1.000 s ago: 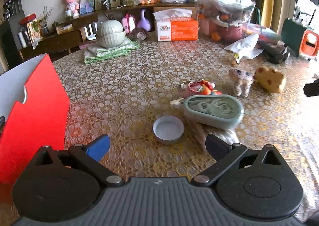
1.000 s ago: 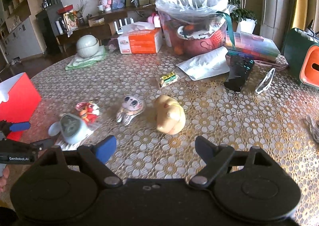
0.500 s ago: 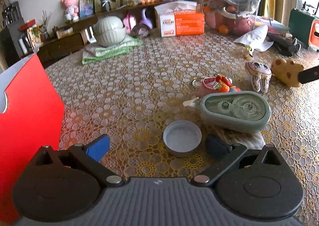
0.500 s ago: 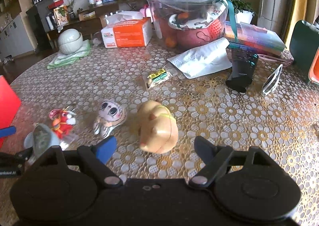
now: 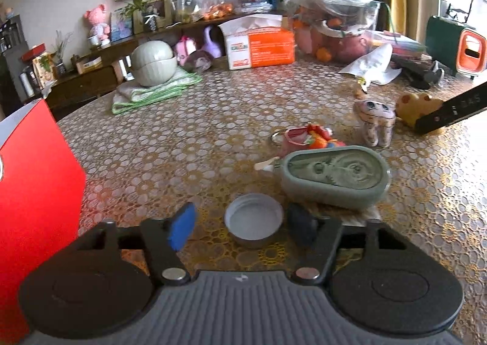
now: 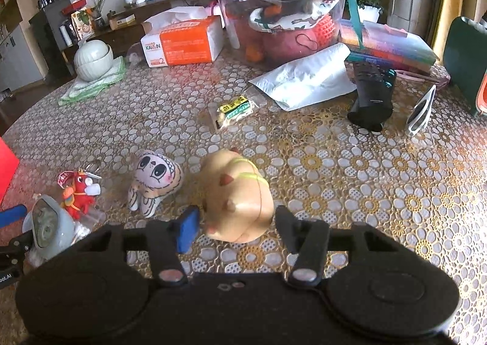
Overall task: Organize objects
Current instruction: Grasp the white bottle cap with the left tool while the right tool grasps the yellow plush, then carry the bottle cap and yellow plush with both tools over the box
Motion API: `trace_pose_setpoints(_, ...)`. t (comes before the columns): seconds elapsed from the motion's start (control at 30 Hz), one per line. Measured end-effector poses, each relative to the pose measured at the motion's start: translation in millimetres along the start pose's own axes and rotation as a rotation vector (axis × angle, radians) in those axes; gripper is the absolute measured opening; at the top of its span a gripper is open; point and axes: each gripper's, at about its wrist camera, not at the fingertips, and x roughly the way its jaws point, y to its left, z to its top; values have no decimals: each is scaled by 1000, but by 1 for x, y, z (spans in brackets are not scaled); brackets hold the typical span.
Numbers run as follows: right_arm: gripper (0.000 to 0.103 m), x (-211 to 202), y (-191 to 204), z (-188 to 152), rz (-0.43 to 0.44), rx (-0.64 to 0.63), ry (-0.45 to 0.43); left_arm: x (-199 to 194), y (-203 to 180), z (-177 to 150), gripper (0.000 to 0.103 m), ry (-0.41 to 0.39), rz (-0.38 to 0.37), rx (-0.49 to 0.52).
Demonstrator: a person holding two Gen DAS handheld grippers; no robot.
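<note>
In the left wrist view my left gripper (image 5: 240, 227) is open around a small white bottle cap (image 5: 253, 219) lying open side up on the table; the fingers stand on either side of it without touching. A grey-green tape dispenser (image 5: 334, 176) lies just right of it. In the right wrist view my right gripper (image 6: 236, 227) is open around a tan plush toy (image 6: 239, 192), its fingers close beside the toy's near end. A pale plush doll (image 6: 155, 179) and a red keychain figure (image 6: 77, 191) lie to its left.
A red box (image 5: 33, 186) stands at the left. An orange tissue box (image 6: 182, 40), stacked bowls on a green cloth (image 6: 92, 57), a bagged basket (image 6: 283, 10), a white pouch (image 6: 304, 80), a snack packet (image 6: 234, 109), a black remote (image 6: 373, 95) and sunglasses (image 6: 421, 113) lie further back.
Both grippers moved forward and down. The cap now sits between the left fingers and the tan plush between the right fingers. Both pairs of fingers have narrowed somewhat.
</note>
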Motion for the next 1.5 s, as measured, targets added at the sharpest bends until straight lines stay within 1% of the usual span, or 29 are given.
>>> trace_pose_setpoints(0.03, 46, -1, 0, 0, -1, 1, 0, 0, -1, 0, 52, 1, -8, 0)
trace_pose_setpoints(0.1, 45, -3, 1, -2, -5, 1, -4, -1, -2, 0, 38, 5, -18, -3)
trace_pose_setpoints(0.27, 42, -16, 5, -7, -9, 4, -16, -4, 0, 1, 39, 7, 4, -4)
trace_pose_setpoints(0.43, 42, -46, 13, -12, 17, 9, -40, -19, 7, 5, 39, -6, -9, -40)
trace_pose_setpoints(0.73, 42, -109, 38, -30, 81, 17, -70, -70, 8, 5, 39, -41, -30, -59)
trace_pose_setpoints(0.83, 42, -129, 51, -38, 102, 2, -79, -91, 10, 3, 39, -50, -36, -70)
trace_pose_setpoints(0.97, 42, -152, 73, -50, 122, -31, -75, -122, 18, -1, 39, -58, -45, -82)
trace_pose_setpoints(1.13, 42, -169, 108, -65, 164, -65, -64, -158, 34, -9, 39, -84, -57, -106)
trace_pose_setpoints(1.33, 42, -178, 160, -73, 228, -146, -42, -192, 55, -21, 39, -104, -58, -123)
trace_pose_setpoints(1.5, 42, -181, 209, -73, 272, -240, -44, -214, 78, -30, 39, -123, -40, -128)
